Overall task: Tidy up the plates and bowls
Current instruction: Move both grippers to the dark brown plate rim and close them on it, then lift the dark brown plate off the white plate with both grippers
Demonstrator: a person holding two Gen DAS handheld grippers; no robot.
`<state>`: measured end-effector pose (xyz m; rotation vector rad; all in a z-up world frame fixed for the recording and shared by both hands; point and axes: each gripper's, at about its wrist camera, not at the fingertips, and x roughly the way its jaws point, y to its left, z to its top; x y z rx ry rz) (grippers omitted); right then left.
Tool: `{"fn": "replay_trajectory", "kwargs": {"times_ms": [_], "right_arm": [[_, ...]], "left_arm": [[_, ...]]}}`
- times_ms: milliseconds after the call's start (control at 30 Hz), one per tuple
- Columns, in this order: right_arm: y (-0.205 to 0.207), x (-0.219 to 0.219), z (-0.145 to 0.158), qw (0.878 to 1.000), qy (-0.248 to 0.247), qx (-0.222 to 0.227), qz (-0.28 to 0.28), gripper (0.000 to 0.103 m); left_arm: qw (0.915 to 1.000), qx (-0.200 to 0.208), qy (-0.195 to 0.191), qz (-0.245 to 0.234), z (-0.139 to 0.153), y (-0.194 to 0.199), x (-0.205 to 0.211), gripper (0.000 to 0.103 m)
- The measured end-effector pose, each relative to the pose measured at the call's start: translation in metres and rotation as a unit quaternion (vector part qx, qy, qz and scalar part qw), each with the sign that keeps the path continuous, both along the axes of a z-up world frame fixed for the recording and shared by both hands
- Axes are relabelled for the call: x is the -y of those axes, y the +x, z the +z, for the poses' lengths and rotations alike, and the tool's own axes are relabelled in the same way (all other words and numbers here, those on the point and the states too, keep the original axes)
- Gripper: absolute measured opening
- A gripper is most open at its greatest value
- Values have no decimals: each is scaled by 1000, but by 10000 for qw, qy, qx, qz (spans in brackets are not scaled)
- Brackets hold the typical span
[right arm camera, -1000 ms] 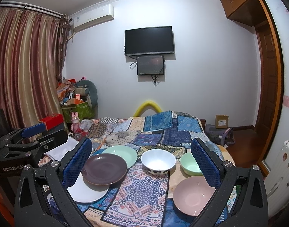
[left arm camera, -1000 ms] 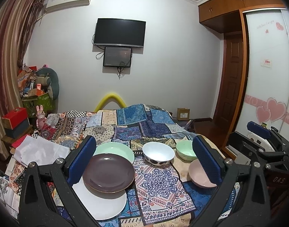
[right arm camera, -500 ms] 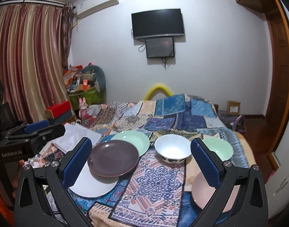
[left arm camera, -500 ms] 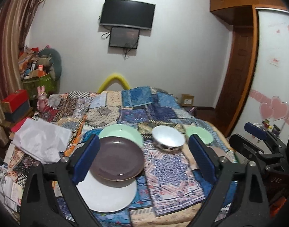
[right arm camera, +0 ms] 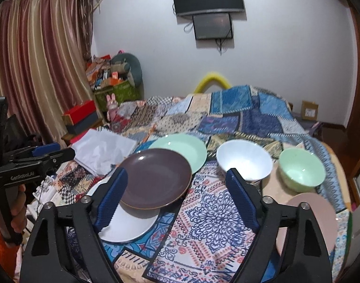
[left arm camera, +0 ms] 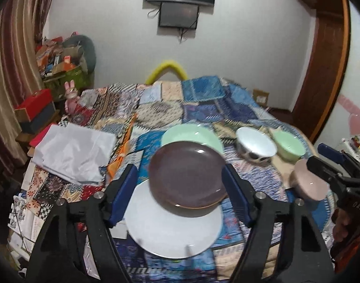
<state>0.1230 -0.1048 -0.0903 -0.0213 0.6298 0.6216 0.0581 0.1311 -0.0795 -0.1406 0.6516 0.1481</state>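
While the left wrist view blurs slightly, the left gripper [left arm camera: 180,193] stands wide and empty, framing the brown plate [left arm camera: 187,174] at frame centre. That plate rests partly on the white plate [left arm camera: 172,231] and overlaps the green plate [left arm camera: 191,134], all on the bed [left arm camera: 203,110]. It looks stiff, glazed, probably slippery and breakable; its overhanging rim seems the best hold.

In the right wrist view, the right gripper [right arm camera: 177,198] is likewise wide and empty. White bowl [right arm camera: 244,160], green bowl [right arm camera: 301,169] and pink plate [right arm camera: 309,214] sit at right.
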Motion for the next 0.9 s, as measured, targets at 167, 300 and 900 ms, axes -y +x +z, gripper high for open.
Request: {"fn": "replay_trajectory", "kwargs": {"times_ms": [167,300,900], "right_arm": [[18,-13,-19,9994,-210,-279,12,74],[32,-26,-32,9981,-379,-489,61,70],[85,-62,-88,9871,-834,-1353,181,52]], "left_arm": [[9994,-344,-14,92,-21,22,-24,60],[9982,-567,-191,60,-34,42,-42,57],[9837,-1744,-427,-2,-123,130,-85,48]]}}
